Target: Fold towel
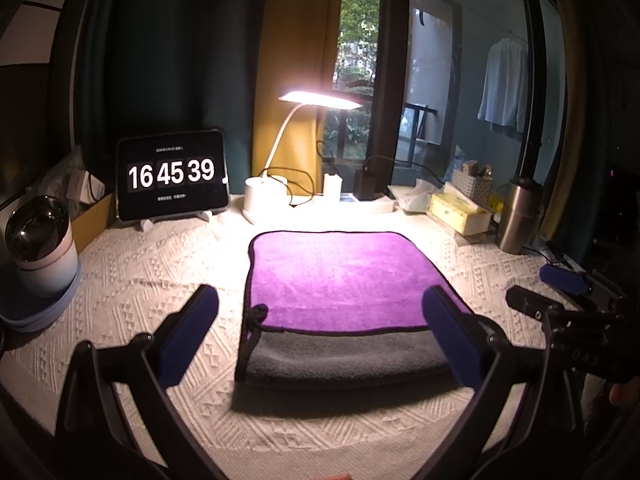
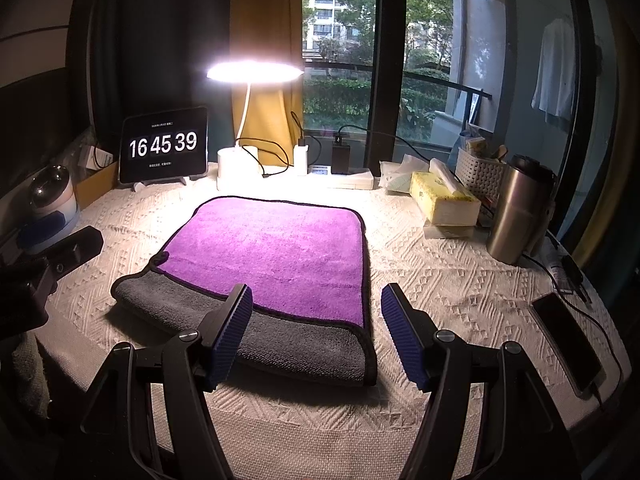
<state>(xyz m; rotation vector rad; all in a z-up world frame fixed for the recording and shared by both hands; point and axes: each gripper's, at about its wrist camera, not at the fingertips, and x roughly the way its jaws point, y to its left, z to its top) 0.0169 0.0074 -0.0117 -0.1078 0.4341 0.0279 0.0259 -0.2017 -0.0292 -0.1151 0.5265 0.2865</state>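
A purple towel (image 1: 340, 276) with a grey underside and black trim lies folded once on the cream tablecloth, the purple layer on top and a grey strip (image 1: 344, 354) showing at the near edge. It also shows in the right wrist view (image 2: 276, 256). My left gripper (image 1: 320, 308) is open and empty, above the towel's near edge, its fingers on either side of the towel's width. My right gripper (image 2: 316, 308) is open and empty, above the towel's near right corner. The right gripper also shows at the right edge of the left wrist view (image 1: 560, 312).
A lit desk lamp (image 1: 320, 100), a tablet clock (image 1: 172, 174), a white cup (image 1: 40, 240), a tissue box (image 2: 444, 200), a steel flask (image 2: 516, 216) and a basket (image 2: 480, 172) ring the table's back and sides. A phone (image 2: 568, 336) lies at the right edge.
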